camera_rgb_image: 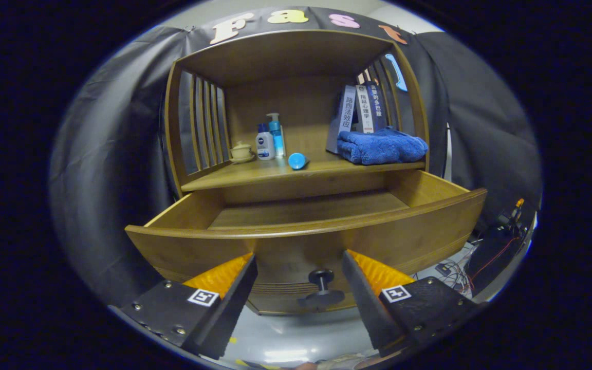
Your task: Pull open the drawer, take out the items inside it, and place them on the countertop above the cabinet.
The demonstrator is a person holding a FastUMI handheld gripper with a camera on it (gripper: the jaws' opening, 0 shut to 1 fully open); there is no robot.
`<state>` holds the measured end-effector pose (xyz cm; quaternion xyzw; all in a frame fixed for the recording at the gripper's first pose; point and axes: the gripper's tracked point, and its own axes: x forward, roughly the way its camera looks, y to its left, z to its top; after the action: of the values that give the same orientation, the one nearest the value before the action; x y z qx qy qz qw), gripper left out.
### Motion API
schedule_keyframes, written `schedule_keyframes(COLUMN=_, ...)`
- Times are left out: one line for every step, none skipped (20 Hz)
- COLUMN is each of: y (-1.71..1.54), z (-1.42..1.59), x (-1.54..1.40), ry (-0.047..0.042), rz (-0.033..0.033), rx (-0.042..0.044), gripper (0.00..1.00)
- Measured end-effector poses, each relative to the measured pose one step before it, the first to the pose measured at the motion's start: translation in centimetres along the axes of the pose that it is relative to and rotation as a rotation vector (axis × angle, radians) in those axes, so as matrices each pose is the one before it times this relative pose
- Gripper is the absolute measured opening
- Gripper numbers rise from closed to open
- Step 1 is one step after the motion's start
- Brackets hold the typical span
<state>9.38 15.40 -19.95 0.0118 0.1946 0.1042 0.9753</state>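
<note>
Gripper (300,267) fingers spread, knob (321,290) between them untouched; drawer (409,234) pulled open; countertop (255,177) above.

Wooden drawer (296,241) pulled open, blue tube (297,161) lying on countertop (255,177) above

Gripper (298,272): fingers spread wide, level with each other, nothing pressed between them. Left finger (226,280) and right finger (373,280) angle slightly inward toward their tips. Knob (321,290) sits in the gap between them, touching neither, a little nearer the right finger. Tips close to the drawer front (296,246) just ahead.
</note>
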Motion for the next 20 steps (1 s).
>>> schedule_keyframes(y=0.038, z=0.065, x=0.475, ry=-0.00009, rz=-0.00162, rx=-0.00006, gripper=0.99)
schedule_keyframes(y=-0.025, z=-0.372, x=0.106, ry=0.02159, rz=0.00077, rx=-0.01118, gripper=0.99)
schedule_keyframes(y=-0.257, z=0.614, x=0.212, ry=-0.00927, rz=0.00199, rx=0.00359, gripper=1.00)
schedule_keyframes(y=0.139, z=-0.195, x=0.383, ry=0.01357, rz=0.00484, rx=0.00199, gripper=1.00)
schedule_keyframes(y=0.039, z=0.134, x=0.240, ry=-0.00384, rz=0.00219, rx=0.00681, gripper=1.00)
schedule_keyframes(y=0.059, z=0.040, x=0.712, ry=0.00427, rz=-0.00206, rx=0.00023, gripper=1.00)
schedule_keyframes(y=0.093, z=0.155, x=0.335, ry=0.00029, rz=-0.00397, rx=0.00294, gripper=1.00)
schedule_keyframes(y=0.109, z=0.133, x=0.649, ry=0.00375, rz=-0.00611, rx=-0.00116, gripper=1.00)
schedule_keyframes(y=0.141, z=0.161, x=0.522, ry=0.00354, rz=-0.00421, rx=0.00088, gripper=1.00)
schedule_keyframes(y=0.108, z=0.023, x=0.443, ry=0.00744, rz=-0.00508, rx=-0.00152, gripper=1.00)
schedule_keyframes(y=0.024, z=0.086, x=0.406, ry=0.00315, rz=-0.00418, rx=-0.00755, gripper=1.00)
schedule_keyframes(y=0.031, z=0.189, x=0.349, ry=0.00242, rz=0.00178, rx=0.00309, gripper=1.00)
schedule_keyframes(y=0.006, z=0.101, x=0.426, ry=0.00234, rz=0.00525, rx=0.00804, gripper=1.00)
schedule_keyframes(y=-0.034, z=0.033, x=0.303, ry=0.00381, rz=0.00951, rx=0.00866, gripper=1.00)
schedule_keyframes(y=-0.176, z=0.007, x=0.185, ry=0.00206, rz=0.01084, rx=0.01493, gripper=1.00)
schedule_keyframes(y=-0.147, z=-0.108, x=0.196, ry=0.00329, rz=0.00493, rx=0.01033, gripper=1.00)
schedule_keyframes(y=-0.198, z=-0.016, x=0.270, ry=-0.00020, rz=-0.00273, rx=0.00018, gripper=1.00)
schedule_keyframes(y=-0.314, z=-0.071, x=0.290, ry=0.00437, rz=-0.01233, rx=-0.00014, gripper=1.00)
schedule_keyframes(y=-0.239, z=-0.203, x=0.448, ry=0.00866, rz=-0.01363, rx=-0.00127, gripper=1.00)
schedule_keyframes(y=0.064, z=-0.164, x=0.477, ry=0.01258, rz=-0.00304, rx=-0.00377, gripper=1.00)
